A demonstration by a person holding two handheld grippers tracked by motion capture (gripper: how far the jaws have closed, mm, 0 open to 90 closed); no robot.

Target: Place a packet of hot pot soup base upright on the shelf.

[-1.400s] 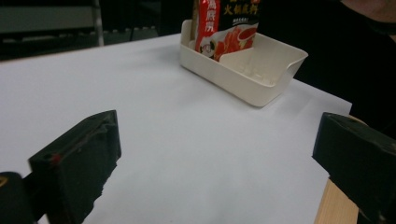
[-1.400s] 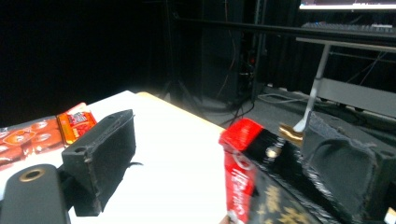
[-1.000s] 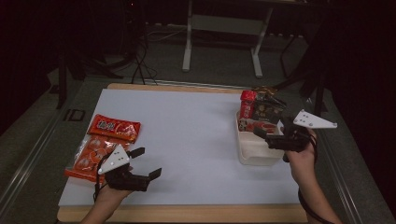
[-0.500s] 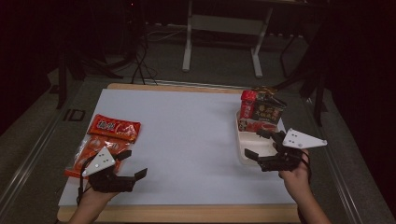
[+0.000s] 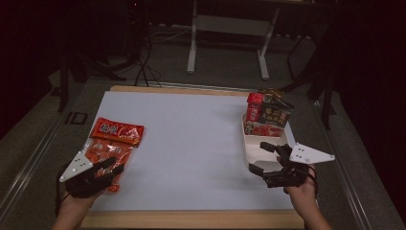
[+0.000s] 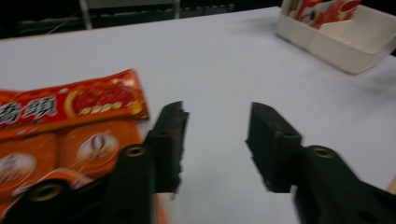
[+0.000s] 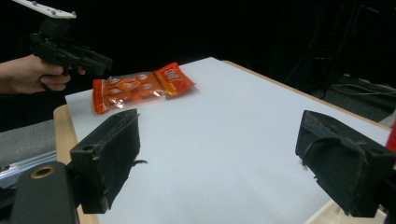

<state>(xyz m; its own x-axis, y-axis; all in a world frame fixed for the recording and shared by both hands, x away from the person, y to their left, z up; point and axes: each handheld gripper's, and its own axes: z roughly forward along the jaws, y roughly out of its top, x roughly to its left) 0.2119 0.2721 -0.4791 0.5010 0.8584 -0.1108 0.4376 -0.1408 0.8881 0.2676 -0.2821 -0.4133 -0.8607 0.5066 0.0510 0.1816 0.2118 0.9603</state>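
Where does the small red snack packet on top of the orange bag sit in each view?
High view: red snack packet at left, at the orange bag's far end, beyond the left gripper.
Left gripper view: left edge, beside the left jaw.
Right gripper view: upper left of centre, at the bag's right end.
Shared landmark: the white table sheet.

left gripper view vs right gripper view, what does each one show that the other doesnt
Left gripper view alone: the white tray with red packets standing in it, at the far corner. Right gripper view alone: the person's hand holding the left gripper above the table's near edge. Both: the orange snack bag with the red snack packet at its far end, the white table top, and each camera's own black jaws standing apart with nothing between them.
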